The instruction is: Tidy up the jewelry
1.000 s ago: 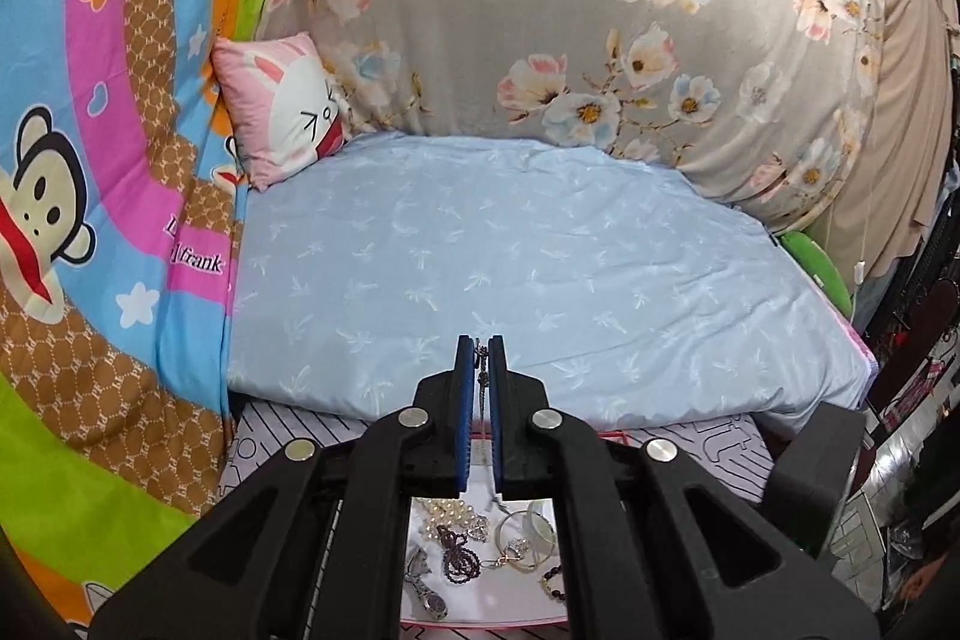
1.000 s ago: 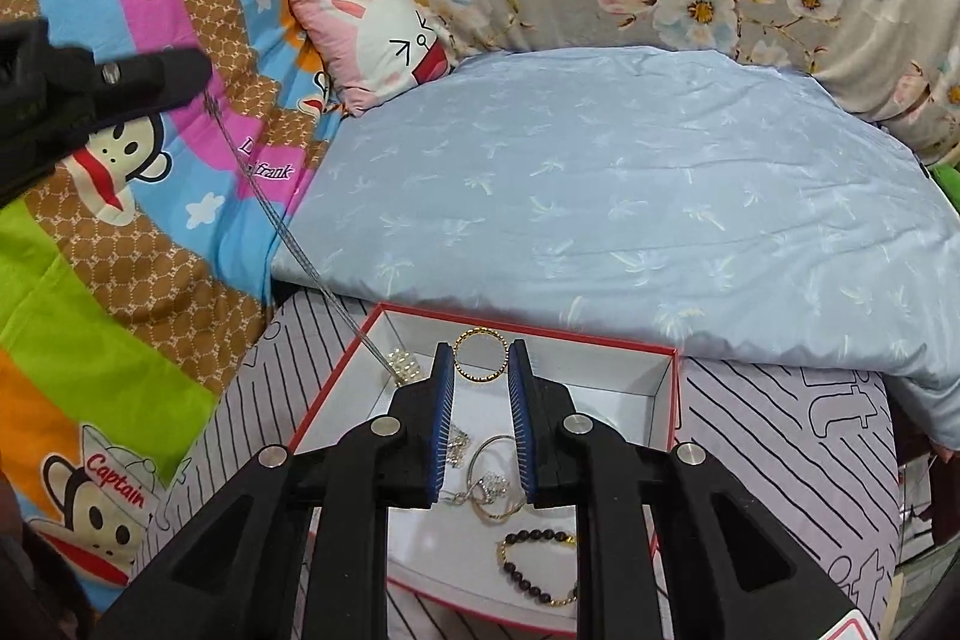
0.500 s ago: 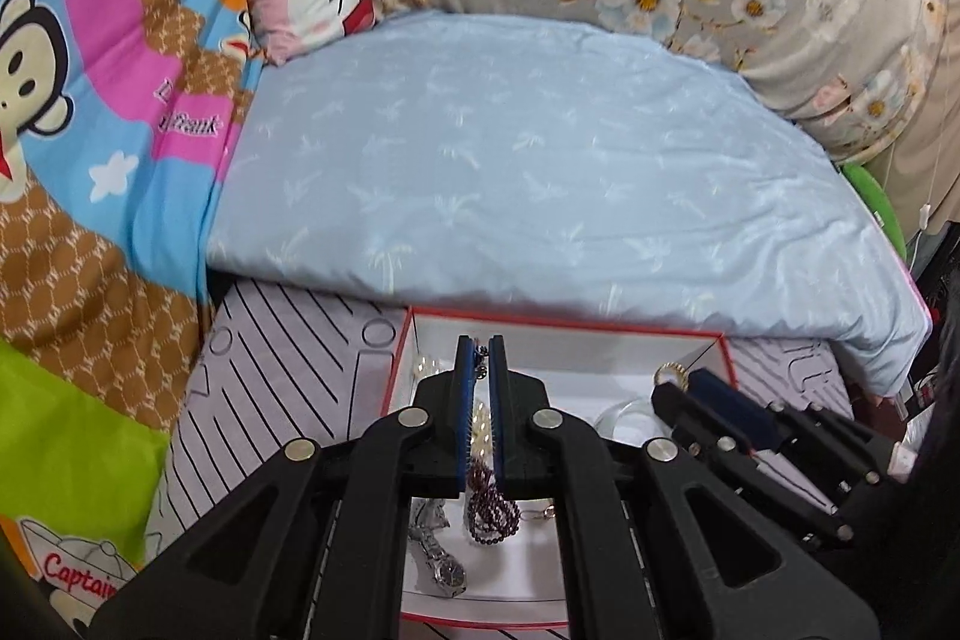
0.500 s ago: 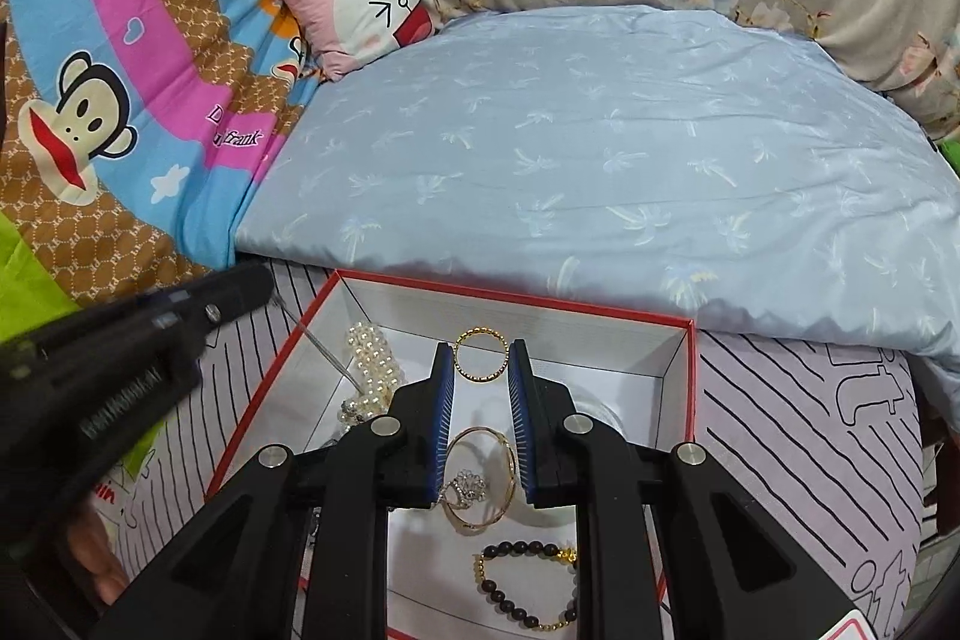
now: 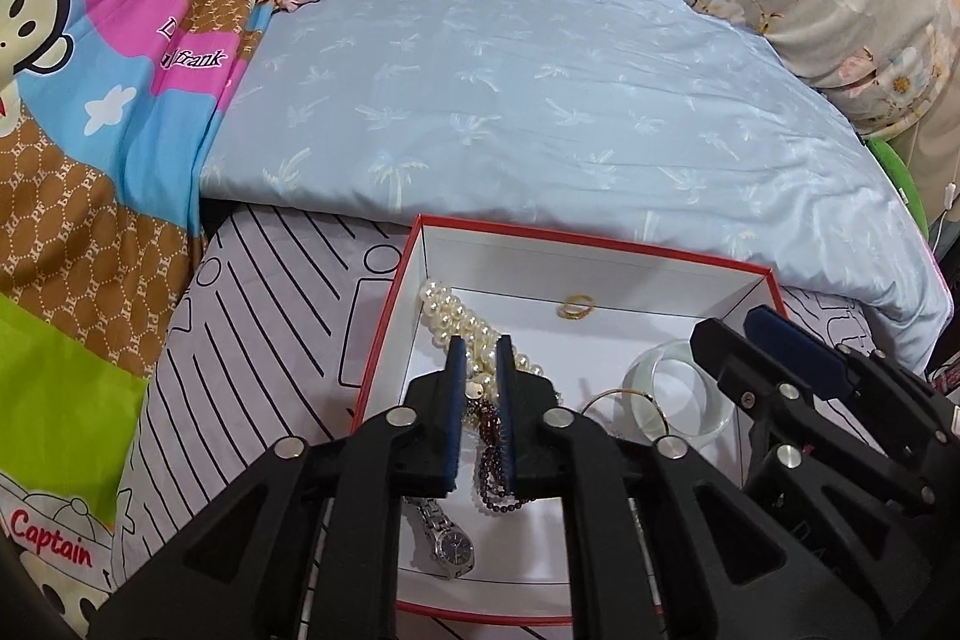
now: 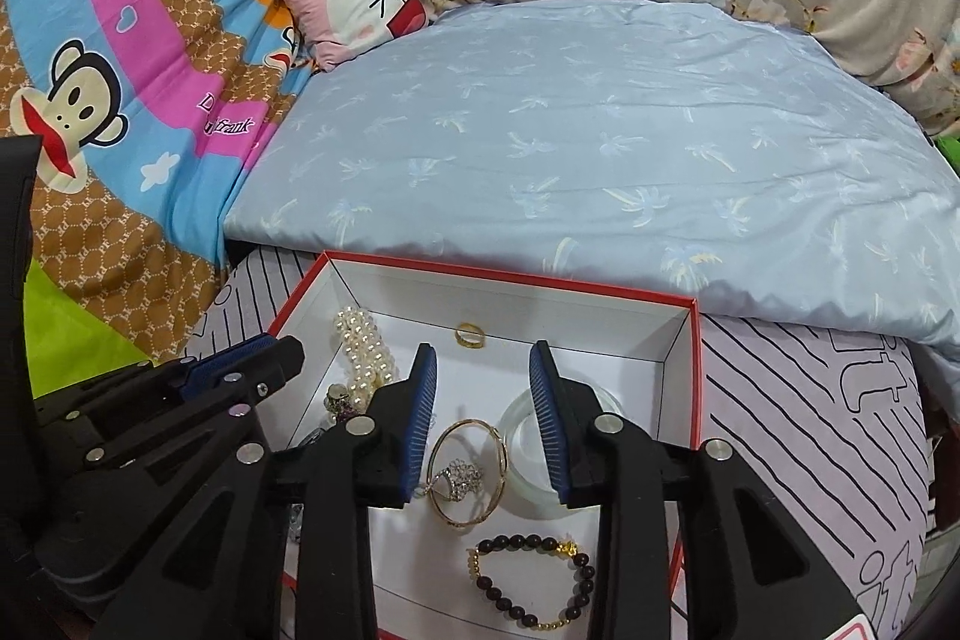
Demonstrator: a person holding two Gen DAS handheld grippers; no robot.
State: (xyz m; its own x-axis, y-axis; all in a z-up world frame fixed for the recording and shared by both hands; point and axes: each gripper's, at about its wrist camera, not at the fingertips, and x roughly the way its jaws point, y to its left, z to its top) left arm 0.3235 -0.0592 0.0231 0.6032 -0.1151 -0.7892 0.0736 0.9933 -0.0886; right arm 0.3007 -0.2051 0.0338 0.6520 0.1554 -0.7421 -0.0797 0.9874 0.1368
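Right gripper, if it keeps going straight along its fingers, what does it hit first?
Probably the gold bangle with its sparkly charm, lying on the box floor between the right gripper's open fingers; depth is uncertain.

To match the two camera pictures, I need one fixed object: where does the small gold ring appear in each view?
Left wrist view: the small gold ring lies right of centre on the white floor at the far wall of the red-edged box, beyond the pearl necklace.
Right wrist view: the ring lies at centre, at the same far wall, between the open jaws' tips.
Shared landmark: the pearl necklace, left of the ring in both.
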